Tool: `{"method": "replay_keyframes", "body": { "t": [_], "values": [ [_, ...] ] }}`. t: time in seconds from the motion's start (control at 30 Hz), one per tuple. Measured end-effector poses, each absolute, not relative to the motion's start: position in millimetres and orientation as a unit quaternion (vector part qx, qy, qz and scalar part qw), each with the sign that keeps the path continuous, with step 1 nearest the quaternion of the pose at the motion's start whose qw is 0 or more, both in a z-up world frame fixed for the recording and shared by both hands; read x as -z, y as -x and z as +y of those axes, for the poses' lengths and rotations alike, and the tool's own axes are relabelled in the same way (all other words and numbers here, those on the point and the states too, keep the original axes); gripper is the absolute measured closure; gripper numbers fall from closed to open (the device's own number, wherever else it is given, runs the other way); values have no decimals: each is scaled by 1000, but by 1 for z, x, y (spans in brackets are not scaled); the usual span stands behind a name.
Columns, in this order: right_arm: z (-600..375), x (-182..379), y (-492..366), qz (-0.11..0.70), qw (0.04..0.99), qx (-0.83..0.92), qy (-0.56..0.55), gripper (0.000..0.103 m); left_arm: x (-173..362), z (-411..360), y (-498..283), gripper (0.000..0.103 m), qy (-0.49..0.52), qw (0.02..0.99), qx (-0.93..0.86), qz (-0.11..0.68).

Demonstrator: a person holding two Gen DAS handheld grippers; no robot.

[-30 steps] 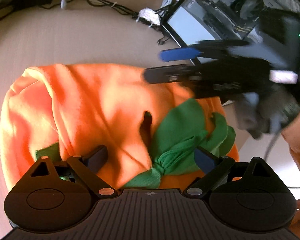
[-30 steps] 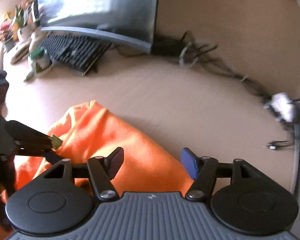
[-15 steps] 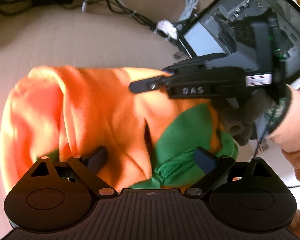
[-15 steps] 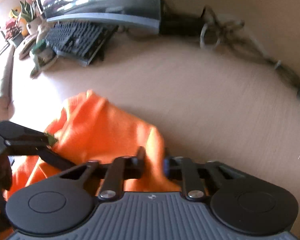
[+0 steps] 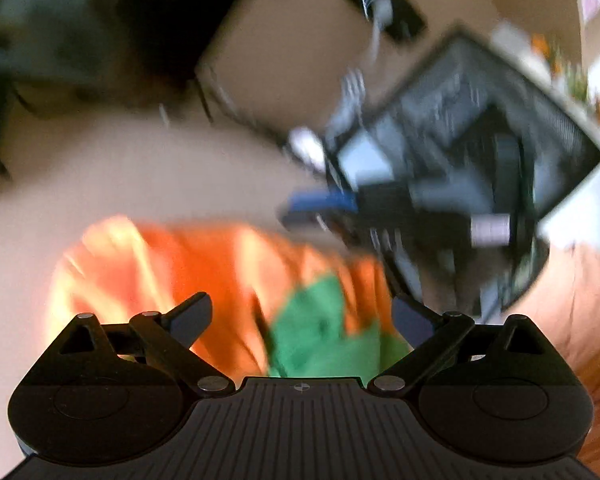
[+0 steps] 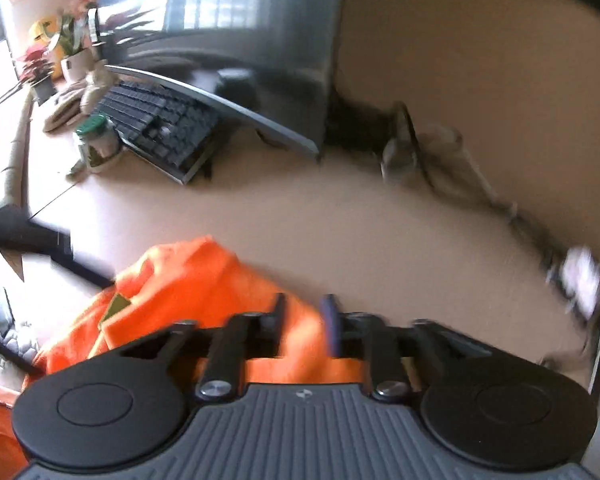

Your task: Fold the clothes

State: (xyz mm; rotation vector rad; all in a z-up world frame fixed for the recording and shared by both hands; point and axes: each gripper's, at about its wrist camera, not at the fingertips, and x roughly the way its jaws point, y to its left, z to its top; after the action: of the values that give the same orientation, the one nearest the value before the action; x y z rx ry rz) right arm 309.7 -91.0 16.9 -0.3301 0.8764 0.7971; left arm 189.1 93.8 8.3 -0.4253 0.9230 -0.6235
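An orange garment [image 5: 188, 264] with a green part [image 5: 324, 332] lies bunched on the beige desk [image 5: 160, 176]. My left gripper [image 5: 300, 308] hangs open above it, and the cloth below it is untouched. The right wrist view has a raised fold of the orange garment [image 6: 188, 280] running between the fingers of my right gripper [image 6: 304, 312]. Its jaws are opening, and the pads no longer seem to press the cloth. The left wrist view, badly blurred, catches the right gripper [image 5: 308, 210] at the garment's far edge, with a person's hand behind it.
A monitor [image 6: 240, 40], a keyboard [image 6: 160, 128] and a green-lidded jar [image 6: 98, 142] stand at the back left. Cables [image 6: 440, 160] trail along the back wall. An open computer case [image 5: 480, 152] stands to the right of the garment. Potted plants [image 6: 68, 48] are far left.
The right gripper closed on the garment's far edge, and its jaws now stand apart again. Both grippers have lifted slightly, and the left view has tilted up and blurred.
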Motion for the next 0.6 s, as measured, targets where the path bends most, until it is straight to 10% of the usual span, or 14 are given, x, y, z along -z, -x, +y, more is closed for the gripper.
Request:
{"method": "replay_keyframes", "body": {
  "t": [0.2, 0.6],
  "values": [
    [-98, 8, -322, 447, 797, -378, 147, 33, 35, 73, -179, 4, 190, 797, 277, 502],
    [-88, 57, -333, 504, 748, -412, 124, 30, 34, 94, -166, 4, 171, 797, 270, 513]
  ]
}}
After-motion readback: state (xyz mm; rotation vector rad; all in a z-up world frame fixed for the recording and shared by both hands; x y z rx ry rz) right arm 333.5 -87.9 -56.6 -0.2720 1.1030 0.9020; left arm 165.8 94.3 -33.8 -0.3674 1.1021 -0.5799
